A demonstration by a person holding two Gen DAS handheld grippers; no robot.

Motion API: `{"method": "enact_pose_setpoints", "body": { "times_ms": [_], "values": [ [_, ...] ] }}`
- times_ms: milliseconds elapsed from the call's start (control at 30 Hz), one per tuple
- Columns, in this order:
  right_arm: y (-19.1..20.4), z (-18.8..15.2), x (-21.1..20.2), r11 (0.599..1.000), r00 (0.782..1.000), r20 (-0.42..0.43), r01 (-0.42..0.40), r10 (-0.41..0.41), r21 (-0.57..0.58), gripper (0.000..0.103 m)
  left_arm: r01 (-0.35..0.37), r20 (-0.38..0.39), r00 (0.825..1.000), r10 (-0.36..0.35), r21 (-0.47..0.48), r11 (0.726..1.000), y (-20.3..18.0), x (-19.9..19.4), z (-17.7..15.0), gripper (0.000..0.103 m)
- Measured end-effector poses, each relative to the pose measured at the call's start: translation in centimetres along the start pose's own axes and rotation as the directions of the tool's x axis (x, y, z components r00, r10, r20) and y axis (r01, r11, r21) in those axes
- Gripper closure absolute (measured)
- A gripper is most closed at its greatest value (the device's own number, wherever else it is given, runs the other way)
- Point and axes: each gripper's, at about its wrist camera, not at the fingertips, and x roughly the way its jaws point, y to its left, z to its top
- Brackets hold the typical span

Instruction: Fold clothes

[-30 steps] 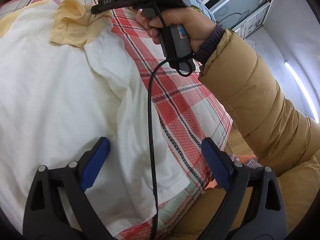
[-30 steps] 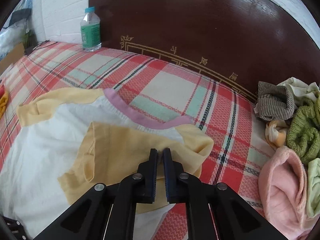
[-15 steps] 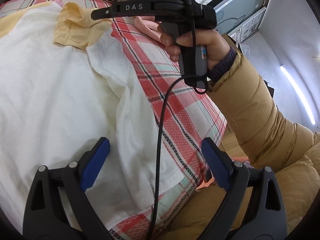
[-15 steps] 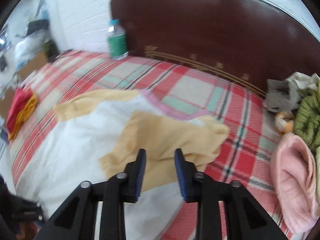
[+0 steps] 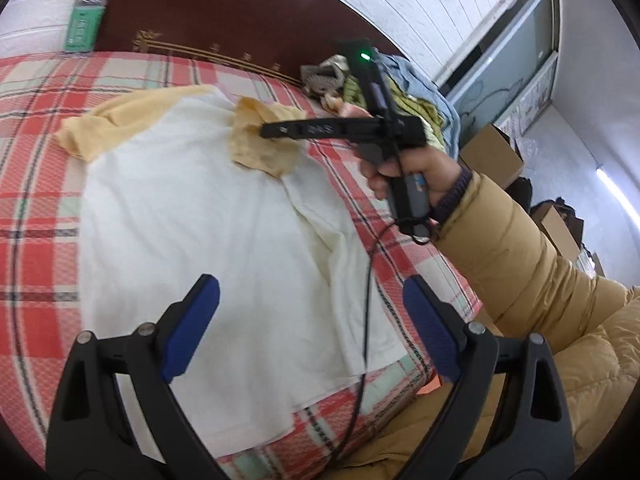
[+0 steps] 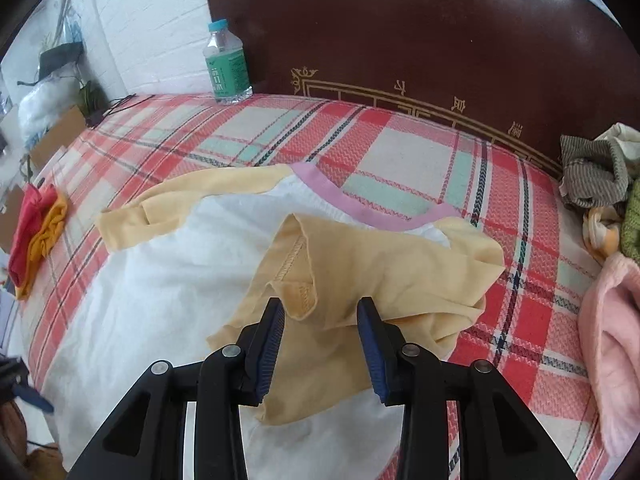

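Observation:
A white T-shirt (image 6: 160,280) with yellow sleeves and a pink collar lies flat on the plaid bedcover (image 6: 400,148). Its right sleeve (image 6: 380,272) is folded inward over the chest; the other sleeve (image 6: 160,208) lies spread out. My right gripper (image 6: 320,306) hovers just above the folded sleeve. Its jaws are opening, and the pads do not press the cloth under them. In the left wrist view, a hand in a tan jacket holds the right gripper (image 5: 268,132) over that sleeve (image 5: 260,152). My left gripper (image 5: 310,284) stands wide open above the shirt's lower body (image 5: 200,208), holding nothing.
A water bottle (image 6: 226,64) stands by the dark wooden headboard (image 6: 400,20). A heap of loose clothes (image 6: 592,176) and a pink garment (image 6: 612,320) lie at the bed's right. Red and orange cloths (image 6: 32,232) lie at the left edge. Cardboard boxes (image 5: 492,156) stand beside the bed.
The right gripper was shut on the yellow sleeve; it has opened and let the sleeve lie on the chest. The left gripper lifted and tilted up, bringing headboard and bottle into view.

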Motion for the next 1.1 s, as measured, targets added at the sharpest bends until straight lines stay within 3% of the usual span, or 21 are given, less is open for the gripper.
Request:
{"method": "enact_pose_setpoints", "body": {
  "times_ms": [133, 267, 367, 533, 767, 800, 867, 1000, 1100],
  "values": [
    [1.5, -0.4, -2.3, 0.999, 1.000, 0.013, -0.023, 0.024, -0.034, 0.059, -0.119, 0.070, 0.990, 0.123, -0.067, 0.991, 3.5, -3.4, 0.1, 0.010],
    [4.4, 0.1, -3.9, 0.989, 0.991, 0.021, -0.131, 0.133, -0.071, 0.046, -0.209, 0.051, 0.975, 0.216, -0.128, 0.970, 6.6, -4.4, -0.6, 0.010],
    [7.5, 1.0, -3.6, 0.979, 0.984, 0.005, -0.177, 0.178, -0.097, 0.044, -0.221, 0.007, 0.974, 0.225, -0.146, 0.964, 8.0, -3.7, -1.7, 0.010],
    [14.1, 3.0, -0.8, 0.962, 0.982, -0.045, -0.189, 0.184, -0.199, 0.043, -0.170, -0.036, 0.985, 0.167, -0.166, 0.971, 8.4, -2.4, -3.3, 0.010],
    [20.2, 6.1, 4.0, 0.951, 0.988, -0.094, -0.147, 0.126, -0.273, 0.042, -0.133, -0.022, 0.991, 0.132, -0.134, 0.982, 7.2, -2.0, -4.4, 0.011],
    [20.8, 6.5, 4.7, 0.951, 0.989, -0.098, -0.135, 0.112, -0.280, 0.042, -0.130, -0.026, 0.991, 0.127, -0.125, 0.984, 7.0, -1.9, -4.5, 0.013],
    [21.6, 7.0, 5.9, 0.947, 0.989, -0.115, -0.121, 0.091, -0.298, 0.042, -0.123, -0.036, 0.992, 0.119, -0.109, 0.986, 6.6, -1.7, -4.7, 0.037],
    [22.9, 7.4, 8.5, 0.934, 0.988, -0.151, -0.076, 0.024, -0.349, 0.042, -0.121, -0.046, 0.992, 0.117, -0.101, 0.988, 6.8, -1.6, -4.9, 0.046],
    [23.3, 7.2, 10.3, 0.921, 0.984, -0.173, -0.033, -0.037, -0.388, 0.043, -0.133, -0.054, 0.990, 0.128, -0.109, 0.985, 7.2, -1.7, -4.9, 0.069]
  ]
}}
